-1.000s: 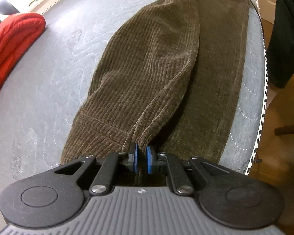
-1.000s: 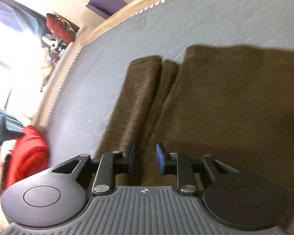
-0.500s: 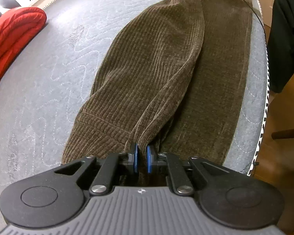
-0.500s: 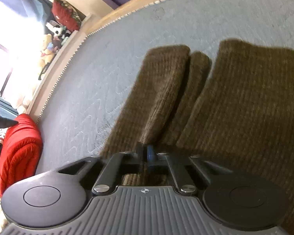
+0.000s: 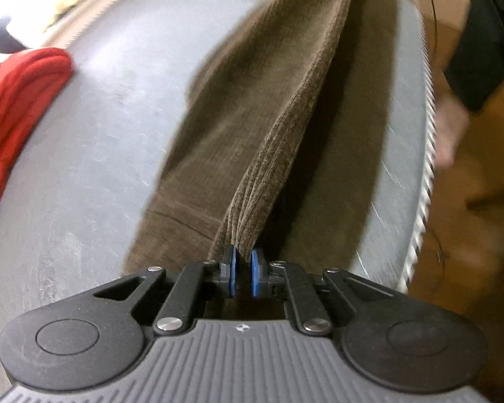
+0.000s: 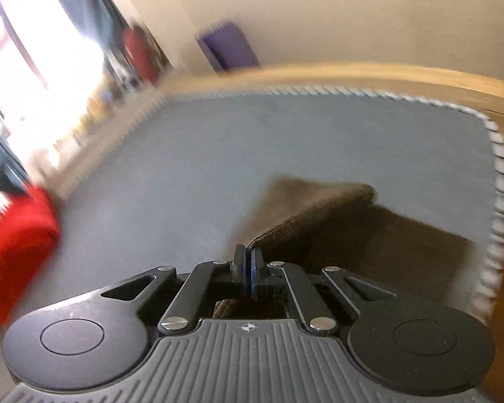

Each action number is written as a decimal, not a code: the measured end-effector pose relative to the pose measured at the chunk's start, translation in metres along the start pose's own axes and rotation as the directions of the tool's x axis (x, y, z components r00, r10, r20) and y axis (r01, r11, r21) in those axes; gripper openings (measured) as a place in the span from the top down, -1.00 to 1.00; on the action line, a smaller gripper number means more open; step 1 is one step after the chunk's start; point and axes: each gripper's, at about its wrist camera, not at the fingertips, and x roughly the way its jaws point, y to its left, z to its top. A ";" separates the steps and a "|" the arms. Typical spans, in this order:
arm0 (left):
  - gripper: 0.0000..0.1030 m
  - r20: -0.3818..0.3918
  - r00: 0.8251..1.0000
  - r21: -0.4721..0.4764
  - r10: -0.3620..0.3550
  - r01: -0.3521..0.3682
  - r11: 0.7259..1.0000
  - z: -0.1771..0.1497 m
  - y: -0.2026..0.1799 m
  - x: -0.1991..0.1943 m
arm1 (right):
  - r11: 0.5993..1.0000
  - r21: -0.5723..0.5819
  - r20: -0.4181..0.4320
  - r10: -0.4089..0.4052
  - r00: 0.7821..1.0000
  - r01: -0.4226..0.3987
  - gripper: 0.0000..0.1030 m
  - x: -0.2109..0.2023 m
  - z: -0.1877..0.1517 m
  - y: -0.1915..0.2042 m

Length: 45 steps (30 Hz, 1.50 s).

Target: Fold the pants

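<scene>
Left wrist view low along pants (image 5: 285,127), right wrist view close above mattress (image 6: 252,154), both shared

The pants (image 5: 252,127) are brown corduroy, finely ribbed. The mattress (image 5: 117,134) is grey with a white-striped piping edge. A folded cloth (image 5: 20,107) is bright red. Each tool (image 5: 242,275) (image 6: 247,277) is black with blue pads and a ridged grey body. The block (image 6: 228,47) is purple.

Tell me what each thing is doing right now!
Left hand-held gripper: shut on the pants.
Right hand-held gripper: shut on the pants.
Pants: one brown leg lifted, other flat on mattress.
Red cloth: folded, lying on mattress.
Mattress: bare, grey.
</scene>
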 end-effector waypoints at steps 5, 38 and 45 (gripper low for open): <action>1.00 -0.188 0.982 0.088 -0.023 0.040 0.995 -0.022 -0.017 0.018 | 0.985 -0.015 -0.258 -0.171 0.951 0.173 0.96 0.014 -0.038 -0.047; 0.53 0.054 0.998 -0.122 0.018 -0.011 0.992 0.047 0.024 0.013 | 0.917 0.398 0.075 -0.028 0.997 -0.004 0.89 0.062 0.054 -0.138; 0.52 0.010 0.998 -0.089 -0.054 0.055 0.995 0.046 0.012 0.023 | 0.868 0.353 -0.065 -0.350 0.935 0.349 0.84 0.055 0.046 -0.149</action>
